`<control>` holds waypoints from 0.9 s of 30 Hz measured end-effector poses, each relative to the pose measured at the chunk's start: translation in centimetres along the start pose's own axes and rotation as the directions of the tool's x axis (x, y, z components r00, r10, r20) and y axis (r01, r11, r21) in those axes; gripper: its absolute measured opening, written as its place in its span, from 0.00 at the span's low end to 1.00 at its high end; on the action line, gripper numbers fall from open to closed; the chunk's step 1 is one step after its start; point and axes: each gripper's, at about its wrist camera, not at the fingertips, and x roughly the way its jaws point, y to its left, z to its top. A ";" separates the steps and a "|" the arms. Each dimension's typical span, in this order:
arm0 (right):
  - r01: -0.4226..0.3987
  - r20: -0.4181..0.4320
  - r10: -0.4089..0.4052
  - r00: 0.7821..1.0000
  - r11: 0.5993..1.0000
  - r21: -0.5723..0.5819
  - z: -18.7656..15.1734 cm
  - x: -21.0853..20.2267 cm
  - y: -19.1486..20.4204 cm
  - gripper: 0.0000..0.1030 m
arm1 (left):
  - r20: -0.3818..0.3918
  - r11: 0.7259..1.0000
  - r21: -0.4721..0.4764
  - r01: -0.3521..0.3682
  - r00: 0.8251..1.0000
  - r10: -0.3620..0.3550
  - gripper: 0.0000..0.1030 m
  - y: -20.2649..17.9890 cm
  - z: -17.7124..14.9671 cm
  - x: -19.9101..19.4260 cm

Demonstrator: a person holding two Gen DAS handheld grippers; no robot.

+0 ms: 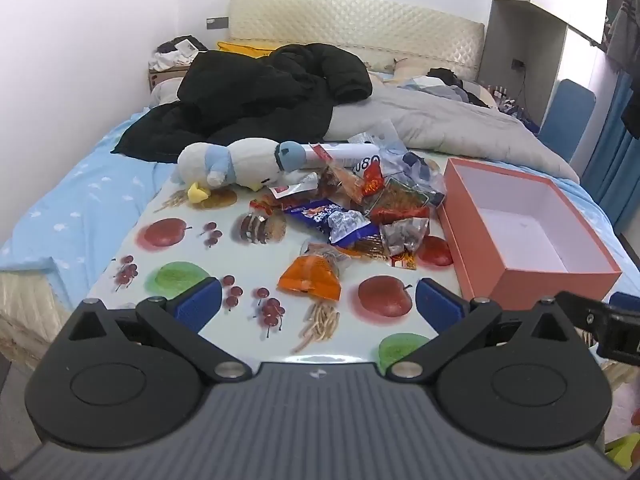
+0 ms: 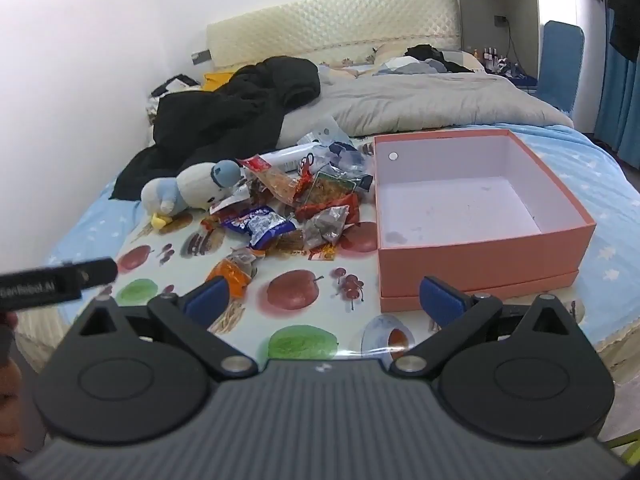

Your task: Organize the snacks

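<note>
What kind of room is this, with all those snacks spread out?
Most likely a home bedroom: a bed with a padded headboard, a grey duvet and a black coat thrown on it. The snack packets lie on a fruit-print mat spread over it.

This was a bedroom in a home. A bed [image 1: 80, 200] with a light-blue sheet stood against a white wall, backed by a cream quilted headboard [image 1: 352, 28]. A gray duvet [image 1: 432, 124] and a black padded jacket [image 1: 256, 96] lay rumpled on it, beside a plush penguin [image 1: 236, 164]. Blue curtains [image 1: 612, 140] and hanging clothes [image 1: 624, 28] showed at the right.
</note>
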 end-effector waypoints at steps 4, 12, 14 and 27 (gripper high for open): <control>0.013 0.024 -0.013 1.000 1.000 -0.010 -0.2 -0.4 0.0 1.00 | 0.014 1.000 0.008 0.003 1.000 -0.003 1.00 -0.4 -0.2 -0.7; 0.001 0.033 0.000 0.999 1.000 -0.023 -0.3 -1.7 0.2 1.00 | 0.020 1.000 0.024 0.019 1.000 -0.019 1.00 -1.2 0.1 -1.5; 0.001 0.032 0.000 0.999 1.000 -0.023 -0.2 -1.8 0.2 1.00 | 0.012 0.999 0.029 0.016 1.000 -0.016 1.00 -1.4 0.0 -1.5; 0.001 0.049 0.001 0.999 1.000 -0.028 0.1 -2.3 0.0 1.00 | 0.052 0.999 0.046 0.019 0.998 -0.022 1.00 -2.1 0.1 -3.4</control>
